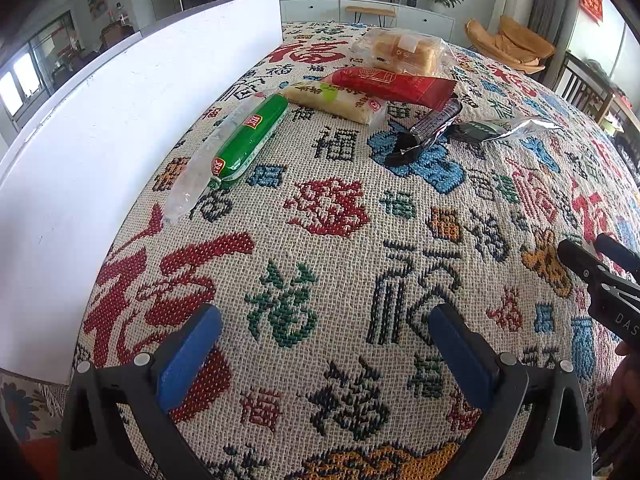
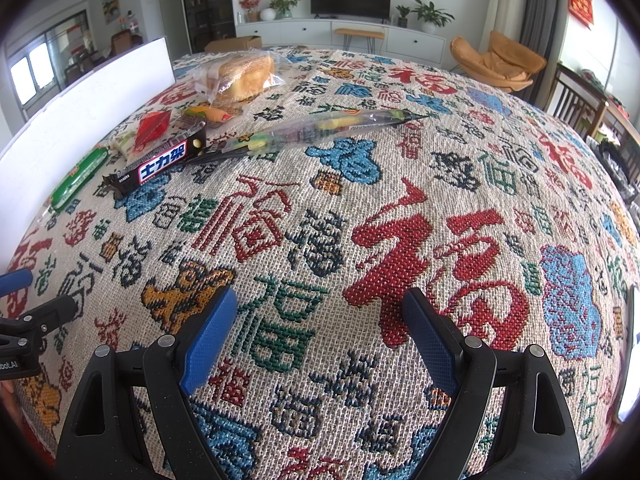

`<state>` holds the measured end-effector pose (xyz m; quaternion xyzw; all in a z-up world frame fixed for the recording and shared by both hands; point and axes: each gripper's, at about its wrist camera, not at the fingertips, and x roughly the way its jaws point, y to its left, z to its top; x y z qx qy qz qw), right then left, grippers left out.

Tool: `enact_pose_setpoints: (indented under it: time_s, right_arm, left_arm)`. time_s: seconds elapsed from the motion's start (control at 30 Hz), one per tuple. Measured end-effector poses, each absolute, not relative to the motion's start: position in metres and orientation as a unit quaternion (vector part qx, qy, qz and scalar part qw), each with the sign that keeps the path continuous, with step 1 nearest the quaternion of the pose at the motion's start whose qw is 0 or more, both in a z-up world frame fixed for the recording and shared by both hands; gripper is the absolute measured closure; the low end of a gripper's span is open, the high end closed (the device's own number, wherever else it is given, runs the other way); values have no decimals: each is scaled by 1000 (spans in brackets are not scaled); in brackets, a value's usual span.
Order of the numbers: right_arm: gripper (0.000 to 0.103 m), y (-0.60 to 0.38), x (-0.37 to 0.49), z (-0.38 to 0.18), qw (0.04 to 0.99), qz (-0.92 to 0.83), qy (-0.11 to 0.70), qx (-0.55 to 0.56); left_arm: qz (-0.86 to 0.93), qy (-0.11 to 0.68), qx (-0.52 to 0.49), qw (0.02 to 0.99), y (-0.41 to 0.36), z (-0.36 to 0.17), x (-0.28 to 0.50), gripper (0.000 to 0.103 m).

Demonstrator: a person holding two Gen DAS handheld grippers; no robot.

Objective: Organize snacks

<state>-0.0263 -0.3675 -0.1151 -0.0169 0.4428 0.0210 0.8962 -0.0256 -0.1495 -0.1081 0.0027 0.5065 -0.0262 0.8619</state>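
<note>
A living room with a television and potted plants on a low white cabinet lies behind a table spread with a woven cloth [image 1: 344, 216] covered in red, blue and green characters.

Left wrist view: a white board [image 1: 92, 120] stands along the cloth's left edge. Beside it lies a green sausage [image 1: 250, 136], its long axis running from near left to far right. Beyond it sit a pale snack pack [image 1: 336, 100] and a red packet [image 1: 392, 86], both lying crosswise, then a bag of bread [image 1: 400, 50] farthest off. A dark chocolate bar [image 1: 430, 128] points diagonally toward the camera, touching a silver-green wrapper [image 1: 504, 128] to its right. The left gripper [image 1: 324, 346] hangs over bare cloth, fingers apart, holding nothing. The right gripper's black tips show at the right edge.

Right wrist view: the snacks cluster at far left by the board [image 2: 80, 92]. Here the chocolate bar [image 2: 160, 166] shows its white lettering, and a long clear pack [image 2: 320, 130] stretches rightward from it, barely seen in the other view. The right gripper [image 2: 320, 336] is spread wide, empty, well short of the snacks.
</note>
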Motion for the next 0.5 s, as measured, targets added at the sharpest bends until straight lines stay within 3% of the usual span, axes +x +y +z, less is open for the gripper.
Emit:
enact_pose_setpoints:
  time_s: [0.27, 0.5]
  right_arm:
    - [16, -367, -26, -115, 896, 21, 443, -17]
    - [16, -368, -26, -115, 896, 21, 443, -17]
  left_arm:
    - [-23, 505, -4, 863, -147, -106, -27, 0]
    - [-47, 422, -133, 896, -100, -74, -47, 0]
